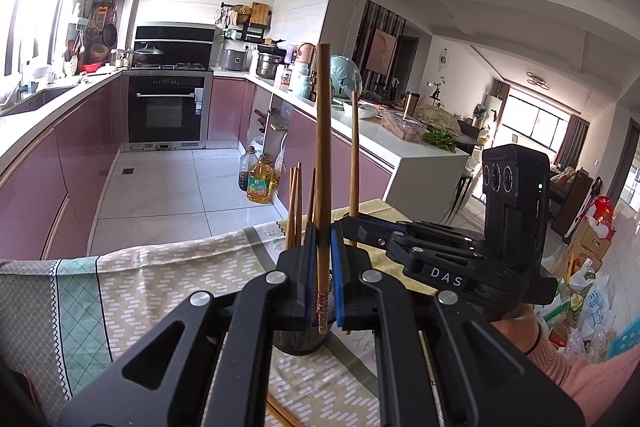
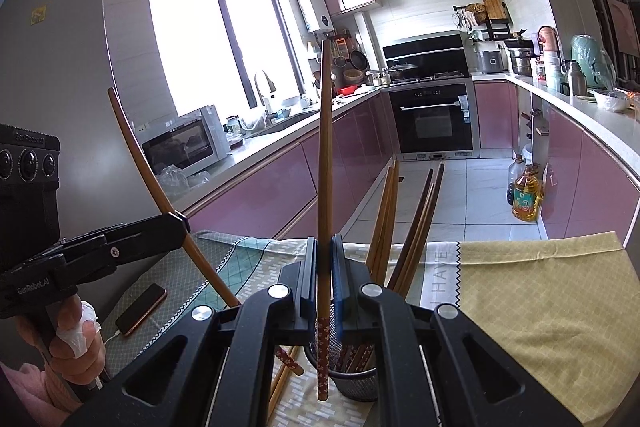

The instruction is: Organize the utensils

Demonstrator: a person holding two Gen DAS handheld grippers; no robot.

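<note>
My left gripper (image 1: 323, 239) is shut on an upright wooden chopstick (image 1: 322, 147); its patterned lower end hangs just over a dark mesh holder (image 1: 298, 341). Several chopsticks (image 1: 294, 207) stand in that holder. To the right, the right gripper (image 1: 345, 225) pinches another chopstick (image 1: 354, 155). In the right wrist view my right gripper (image 2: 324, 247) is shut on an upright chopstick (image 2: 325, 167), whose patterned end sits at the left rim of the mesh holder (image 2: 356, 383). The left gripper (image 2: 182, 223) holds a slanted chopstick (image 2: 160, 187) at left.
A patterned tablecloth (image 2: 540, 307) covers the table, whose far edge drops to tiled floor. A phone (image 2: 141, 309) on a cable lies at left. Loose chopsticks (image 2: 280, 383) lie beside the holder. Oil bottles (image 1: 260, 187) stand on the floor by the pink cabinets.
</note>
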